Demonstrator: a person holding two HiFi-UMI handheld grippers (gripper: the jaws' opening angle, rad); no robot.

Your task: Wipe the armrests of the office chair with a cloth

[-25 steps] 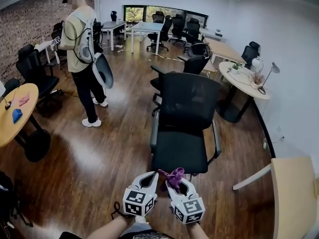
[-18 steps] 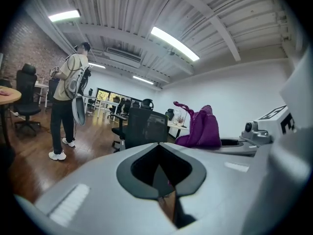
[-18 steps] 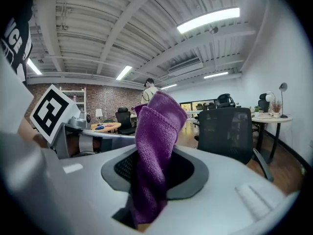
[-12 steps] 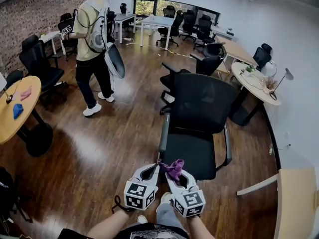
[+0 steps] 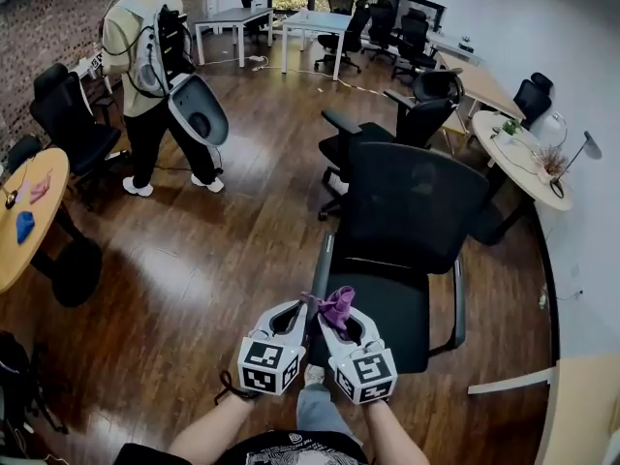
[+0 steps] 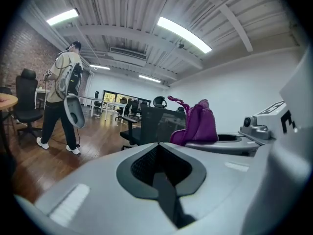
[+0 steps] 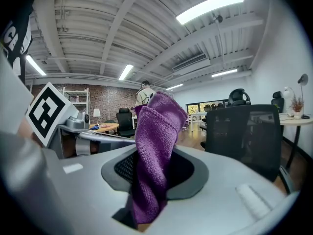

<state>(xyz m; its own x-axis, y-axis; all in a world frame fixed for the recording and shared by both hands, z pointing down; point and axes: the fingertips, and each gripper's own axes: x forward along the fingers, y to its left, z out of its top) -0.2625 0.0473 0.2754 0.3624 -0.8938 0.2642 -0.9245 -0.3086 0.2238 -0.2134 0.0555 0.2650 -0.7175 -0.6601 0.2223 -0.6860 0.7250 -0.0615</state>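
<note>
A black mesh office chair (image 5: 412, 216) stands just ahead of me, its back (image 7: 244, 131) towards the right of the view, with a grey left armrest (image 5: 321, 263) and right armrest (image 5: 458, 298). My right gripper (image 5: 327, 315) is shut on a purple cloth (image 5: 337, 305), which sticks up from its jaws (image 7: 154, 151). My left gripper (image 5: 302, 315) sits beside it, shut with nothing in it. Both tips hover near the front end of the left armrest. The purple cloth (image 6: 198, 124) also shows in the left gripper view.
A person (image 5: 145, 76) with a backpack and a grey shell stands at the back left. A round wooden table (image 5: 24, 226) is at the left, another round table (image 5: 528, 158) with a lamp at the right. More black chairs (image 5: 407, 114) and desks stand behind.
I have come closer to the chair; it now fills more of the head view. Both grippers rose slightly with the cloth still held. The person walked further left and away.
</note>
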